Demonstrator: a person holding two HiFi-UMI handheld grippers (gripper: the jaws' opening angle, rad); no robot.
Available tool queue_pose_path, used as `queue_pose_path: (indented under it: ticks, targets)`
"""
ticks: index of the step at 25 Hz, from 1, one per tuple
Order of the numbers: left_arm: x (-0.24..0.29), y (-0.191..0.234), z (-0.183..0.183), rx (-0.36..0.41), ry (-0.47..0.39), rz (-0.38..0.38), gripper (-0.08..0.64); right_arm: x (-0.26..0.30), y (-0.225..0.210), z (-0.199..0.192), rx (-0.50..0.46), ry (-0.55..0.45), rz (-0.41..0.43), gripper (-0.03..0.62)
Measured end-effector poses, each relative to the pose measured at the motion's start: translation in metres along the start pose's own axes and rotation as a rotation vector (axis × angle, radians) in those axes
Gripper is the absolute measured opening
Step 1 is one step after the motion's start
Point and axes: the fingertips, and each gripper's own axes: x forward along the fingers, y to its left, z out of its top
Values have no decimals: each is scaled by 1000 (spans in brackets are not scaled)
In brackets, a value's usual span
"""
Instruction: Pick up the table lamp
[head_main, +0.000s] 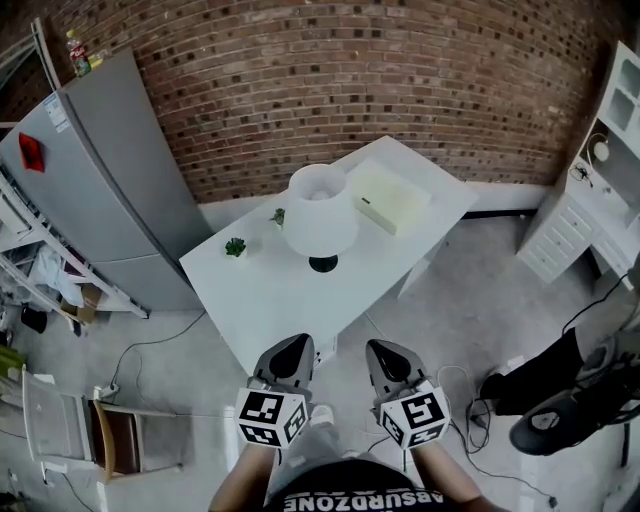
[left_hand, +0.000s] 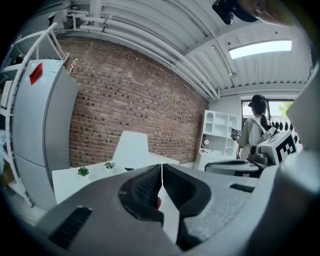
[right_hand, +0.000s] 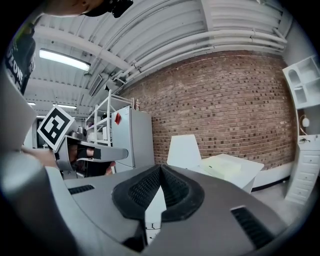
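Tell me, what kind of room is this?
Probably a loft-style studio or mock apartment: a bare red brick wall, a tall grey refrigerator, and a white table bearing a white-shaded table lamp.

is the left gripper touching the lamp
Apart. The head view shows the left gripper, shut, near the table edge, with bare tabletop between it and the table lamp.

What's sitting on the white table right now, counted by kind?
Table lamp: 1
Small green plants: 2
Pale flat box: 1
Total on the table: 4
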Motion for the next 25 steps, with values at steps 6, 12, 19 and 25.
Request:
queue_pose_path:
  ticks: [6,12,19,25]
  targets:
    - [21,27,5,-4,13,-25,9,32,-4,2,24,18,-14,-2]
    - [38,48,9,-10,26,-77,19,60,-8,0,66,45,-32,2]
    - [55,67,4,-1,68,-129,199,85,-14,-3,134,61,-46,138]
    - [68,84,2,-2,87,-128,252,96,-25,-9,170,85,-49,192]
